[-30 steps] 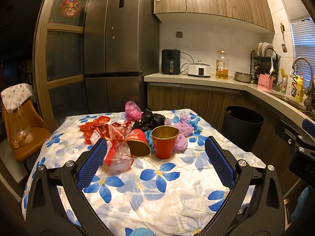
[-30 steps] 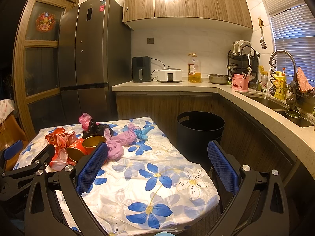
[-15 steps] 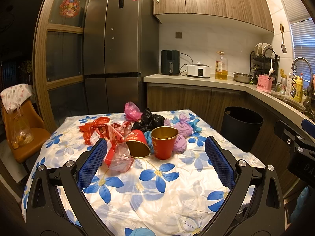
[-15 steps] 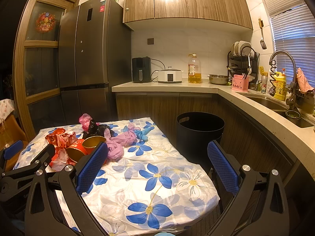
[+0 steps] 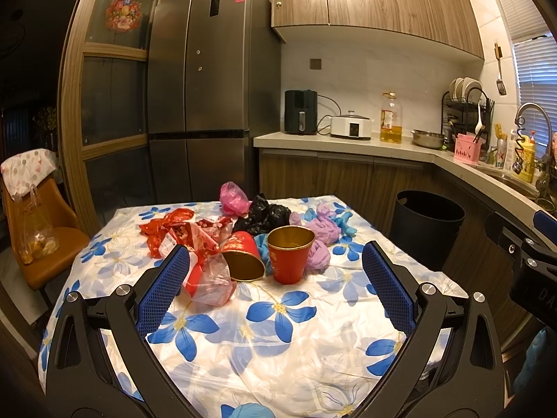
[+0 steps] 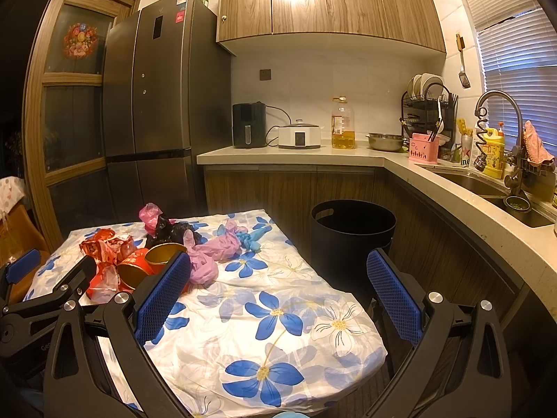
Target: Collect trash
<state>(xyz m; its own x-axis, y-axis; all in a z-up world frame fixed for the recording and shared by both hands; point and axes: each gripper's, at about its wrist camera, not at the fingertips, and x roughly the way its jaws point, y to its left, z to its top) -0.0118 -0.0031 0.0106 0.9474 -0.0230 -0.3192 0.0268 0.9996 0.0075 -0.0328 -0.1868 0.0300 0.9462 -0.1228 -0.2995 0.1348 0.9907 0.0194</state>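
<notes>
Trash lies in a heap on the flowered tablecloth: an upright red cup, a tipped red cup, red wrappers, a clear bag, a black bag, a pink bag and purple bags. A black bin stands on the floor right of the table. My left gripper is open and empty, above the near table, short of the cups. My right gripper is open and empty over the table's right part; the bin is ahead of it.
An orange chair with a hanging bag stands left of the table. A fridge is behind it. The counter with appliances, an oil bottle, a dish rack and a sink runs along the back and right.
</notes>
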